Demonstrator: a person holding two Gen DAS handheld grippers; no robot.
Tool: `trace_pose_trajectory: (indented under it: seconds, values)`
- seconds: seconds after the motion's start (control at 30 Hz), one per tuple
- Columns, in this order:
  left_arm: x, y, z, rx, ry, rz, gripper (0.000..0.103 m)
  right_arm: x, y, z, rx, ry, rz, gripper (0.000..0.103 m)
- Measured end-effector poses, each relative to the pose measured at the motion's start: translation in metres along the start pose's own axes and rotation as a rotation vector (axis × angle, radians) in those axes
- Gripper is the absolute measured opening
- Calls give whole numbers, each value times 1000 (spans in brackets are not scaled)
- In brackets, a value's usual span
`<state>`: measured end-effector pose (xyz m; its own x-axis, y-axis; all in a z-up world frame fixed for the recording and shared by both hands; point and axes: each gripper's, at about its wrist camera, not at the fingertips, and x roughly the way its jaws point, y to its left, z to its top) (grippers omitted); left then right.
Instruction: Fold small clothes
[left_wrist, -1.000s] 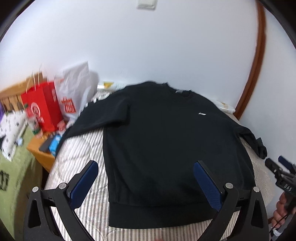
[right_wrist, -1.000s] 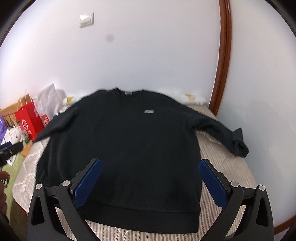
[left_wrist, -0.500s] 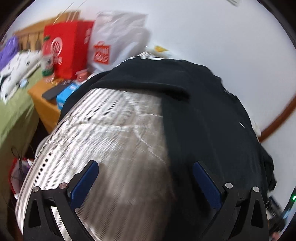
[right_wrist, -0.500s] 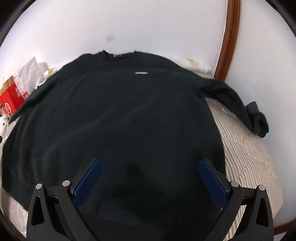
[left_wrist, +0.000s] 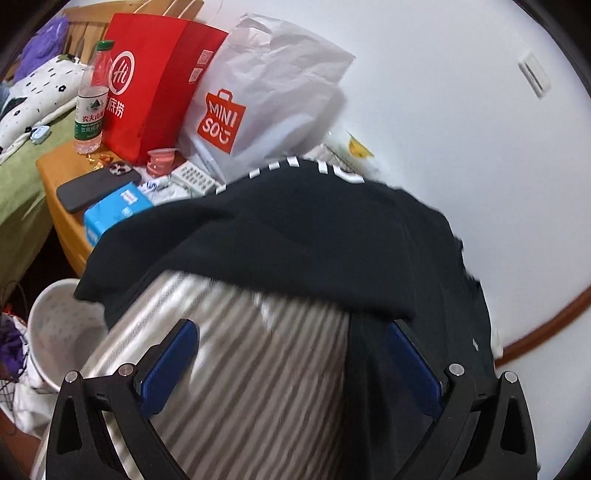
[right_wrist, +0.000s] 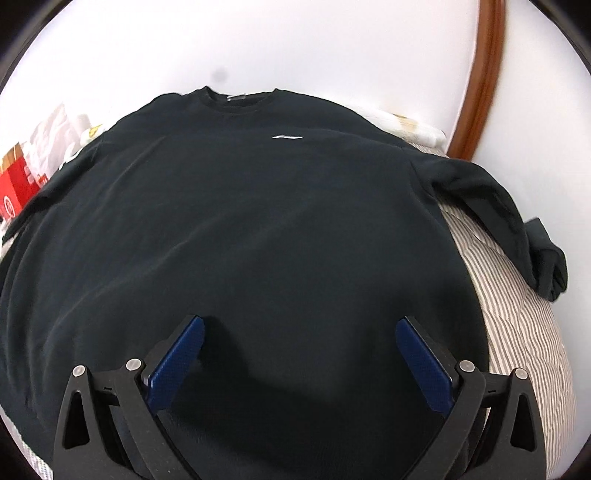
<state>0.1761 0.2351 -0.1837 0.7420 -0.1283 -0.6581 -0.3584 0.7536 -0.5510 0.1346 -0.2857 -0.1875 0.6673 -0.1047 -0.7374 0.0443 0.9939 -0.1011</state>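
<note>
- Black long-sleeved crew-neck sweatshirt (right_wrist: 258, 229) is laid flat, front up, on a grey-and-white striped bed cover (right_wrist: 517, 332); collar is pointed at the white wall (right_wrist: 295, 44).
- One sleeve (right_wrist: 509, 218) is spread out to the right, its cuff bunched at the bed edge.
- Right gripper (right_wrist: 299, 354) is held low over the sweatshirt's lower body, jaws wide apart, nothing clamped.
- Left gripper (left_wrist: 291, 358) is held over the striped cover by the other sleeve (left_wrist: 258, 251), jaws wide apart, nothing held.
- Beside the bed, an orange wooden table (left_wrist: 55, 166) is loaded with a red paper bag (left_wrist: 155, 81), a white shopping bag (left_wrist: 266, 96), a water bottle (left_wrist: 92, 99) and a dark phone (left_wrist: 96, 186).
</note>
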Motion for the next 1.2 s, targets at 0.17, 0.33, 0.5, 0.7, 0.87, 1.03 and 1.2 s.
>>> trace_pose_trajectory:
  seconds: [0.17, 0.33, 0.5, 0.7, 0.87, 1.03, 1.2]
  values:
    - [22, -4, 24, -17, -42, 58, 97, 17, 1, 4, 0, 77, 37, 101]
    - [34, -4, 40, 0, -97, 194, 54, 24, -8, 4, 52, 94, 81, 101]
    - [26, -4, 59, 5, -115, 206, 12, 23, -6, 3, 55, 92, 81, 101]
    - [0, -63, 72, 190, -199, 192, 10, 22, -7, 1, 55, 91, 87, 101]
    - [-3, -129, 67, 326, -203, 114, 10, 21, -9, 0, 57, 88, 91, 101]
    - [17, -197, 29, 513, -175, 32, 10, 20, -9, -1, 61, 85, 95, 101]
    - [48, -226, -17, 621, -85, -49, 10, 20, -10, -1, 74, 85, 94, 101]
